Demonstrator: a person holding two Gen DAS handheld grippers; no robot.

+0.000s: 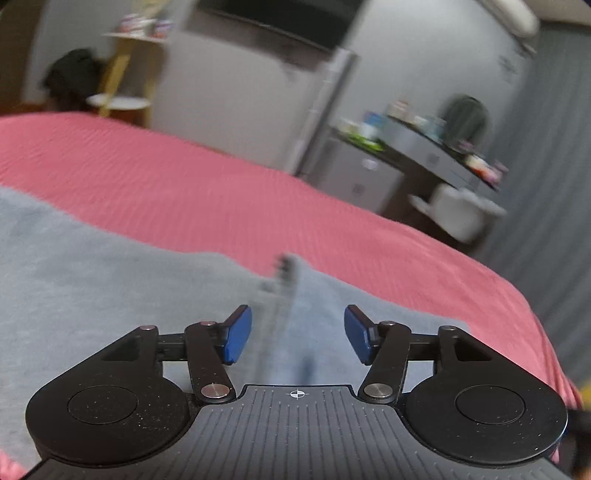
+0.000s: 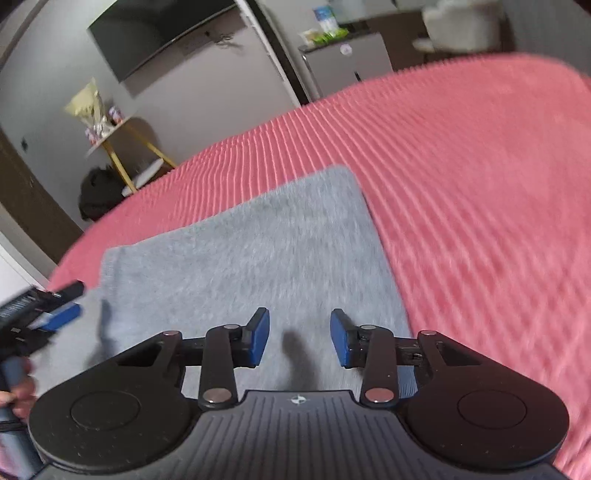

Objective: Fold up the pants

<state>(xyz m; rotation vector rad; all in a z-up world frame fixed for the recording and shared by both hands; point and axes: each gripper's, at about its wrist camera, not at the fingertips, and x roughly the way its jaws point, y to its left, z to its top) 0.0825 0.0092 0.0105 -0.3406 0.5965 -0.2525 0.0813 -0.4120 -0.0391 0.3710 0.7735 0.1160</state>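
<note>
Pink ribbed bedspread covers the bed, with a wall-mounted TV and a small yellow-legged shelf in the blurry background. Grey pants are lying flat on the bedspread as a folded rectangle, and both views are pretty motion-smeared. Left gripper is right above the grey fabric with its blue pads spread apart and nothing between them, same deal for the right gripper, wide apart and empty over the near end of the pants.
</note>
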